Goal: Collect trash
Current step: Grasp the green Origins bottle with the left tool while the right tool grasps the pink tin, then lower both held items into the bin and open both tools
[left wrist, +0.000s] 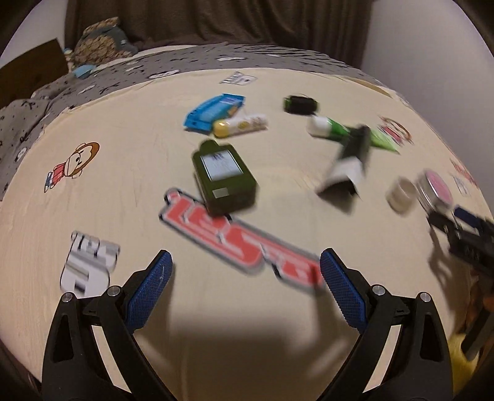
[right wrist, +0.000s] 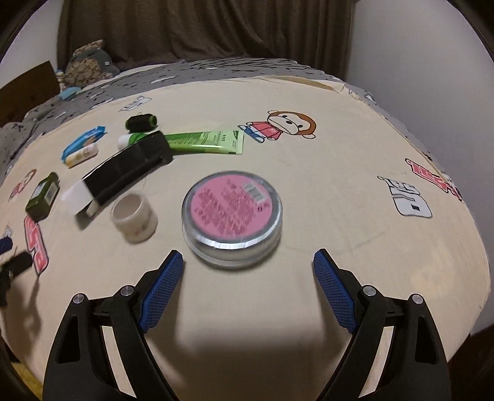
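Note:
Trash lies scattered on a cream printed sheet (left wrist: 123,191). My left gripper (left wrist: 246,256) stands open above the sheet with nothing between its fingers. Ahead of it lie a dark green flat box (left wrist: 223,179), a blue packet (left wrist: 213,112) and a yellow-capped tube (left wrist: 240,125). My right gripper (right wrist: 248,255) is open just short of a round tin with a pink label (right wrist: 231,216). Left of the tin are a white tape roll (right wrist: 134,217), a black-and-white carton (right wrist: 123,172), a green tube (right wrist: 203,142) and a black spool (right wrist: 142,121). Neither gripper touches anything.
A grey patterned blanket (right wrist: 216,72) covers the far side of the bed, with a plush toy (right wrist: 89,63) and a cardboard box (right wrist: 27,89) at the back left. A brown curtain (right wrist: 200,27) hangs behind. The sheet drops off at the right edge (right wrist: 472,246).

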Demonstrator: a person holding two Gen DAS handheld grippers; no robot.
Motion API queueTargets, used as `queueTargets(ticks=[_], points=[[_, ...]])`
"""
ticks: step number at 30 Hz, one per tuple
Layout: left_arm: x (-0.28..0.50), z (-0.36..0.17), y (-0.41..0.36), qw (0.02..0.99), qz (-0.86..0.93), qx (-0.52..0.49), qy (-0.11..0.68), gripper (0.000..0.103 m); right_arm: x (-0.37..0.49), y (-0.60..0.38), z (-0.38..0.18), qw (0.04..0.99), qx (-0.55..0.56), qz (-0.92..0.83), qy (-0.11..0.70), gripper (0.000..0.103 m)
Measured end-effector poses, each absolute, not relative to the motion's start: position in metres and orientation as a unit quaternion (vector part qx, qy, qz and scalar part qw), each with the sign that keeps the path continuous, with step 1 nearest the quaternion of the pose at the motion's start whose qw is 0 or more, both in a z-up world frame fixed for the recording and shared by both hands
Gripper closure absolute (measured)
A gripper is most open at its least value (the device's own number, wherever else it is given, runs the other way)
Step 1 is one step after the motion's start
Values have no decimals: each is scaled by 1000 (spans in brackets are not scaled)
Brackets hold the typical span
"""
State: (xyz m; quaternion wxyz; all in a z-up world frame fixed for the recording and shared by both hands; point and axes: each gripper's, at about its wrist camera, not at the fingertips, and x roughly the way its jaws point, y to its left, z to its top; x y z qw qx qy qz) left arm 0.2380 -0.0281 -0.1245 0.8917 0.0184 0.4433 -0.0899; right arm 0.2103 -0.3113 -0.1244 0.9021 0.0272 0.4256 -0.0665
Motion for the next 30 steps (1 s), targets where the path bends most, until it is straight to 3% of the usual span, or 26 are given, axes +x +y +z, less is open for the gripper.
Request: queueTargets(ticks=[6,12,14,15,19,30], points=[[288,-128,-22,891,-65,-1,450,13,227,-313,-128,902,37,-65,426,16],[320,-132,-23,885,-61,-6,461,32,235,-313,-130,904,39,-65,422,16],[324,-133,-24,885,-61,-3,462,48,236,-313,-129,905,41,-58,419,23],[325,-133,-24,884,-65,-3,462,51,236,-312,-128,906,41,-54,417,32],[323,-133,-24,884,-72,3,462,59,233,-308,-126,907,30,-54,416,31],[234,-111,-18,895,-106,40,431,63,172,-286,-93,922,8,-12,386,31]])
